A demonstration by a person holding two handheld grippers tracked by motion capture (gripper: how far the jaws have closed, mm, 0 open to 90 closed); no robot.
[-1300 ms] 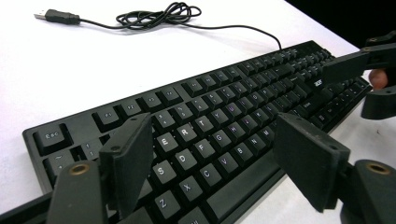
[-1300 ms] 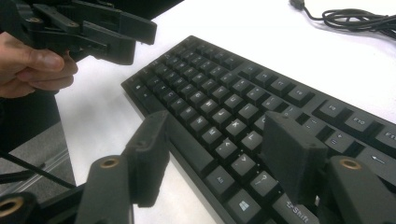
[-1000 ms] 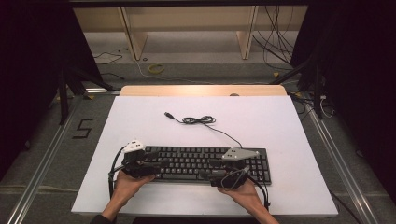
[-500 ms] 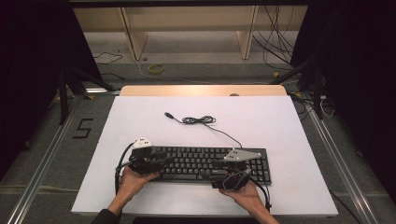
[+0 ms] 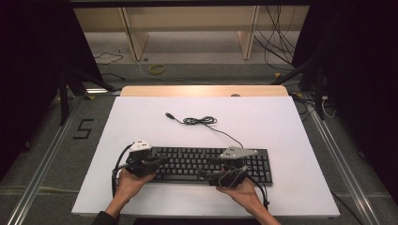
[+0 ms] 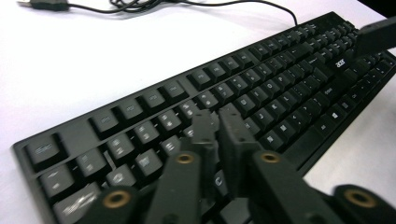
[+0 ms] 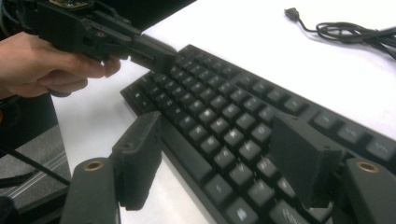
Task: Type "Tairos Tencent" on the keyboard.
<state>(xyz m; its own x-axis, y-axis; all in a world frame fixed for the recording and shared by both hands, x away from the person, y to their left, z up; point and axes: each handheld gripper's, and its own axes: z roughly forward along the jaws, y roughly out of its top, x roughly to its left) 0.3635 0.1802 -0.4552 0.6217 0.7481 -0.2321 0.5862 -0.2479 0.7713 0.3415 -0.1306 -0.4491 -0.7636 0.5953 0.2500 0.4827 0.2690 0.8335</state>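
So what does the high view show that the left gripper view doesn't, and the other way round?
High view: the whole white table, the left hand and right hand at its near edge, wooden shelves behind, and a 5 marked on the floor.
Left gripper view: the keys up close, a brand mark, and the left gripper over them. Its jaws have just been closing and are nearly together, with nothing between them.
Shared: the black keyboard, its loose cable and plug.

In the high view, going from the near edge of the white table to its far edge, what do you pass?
The person's hands with the left claw and right claw → black keyboard → coiled cable → its USB plug → bare white tabletop → wooden strip.
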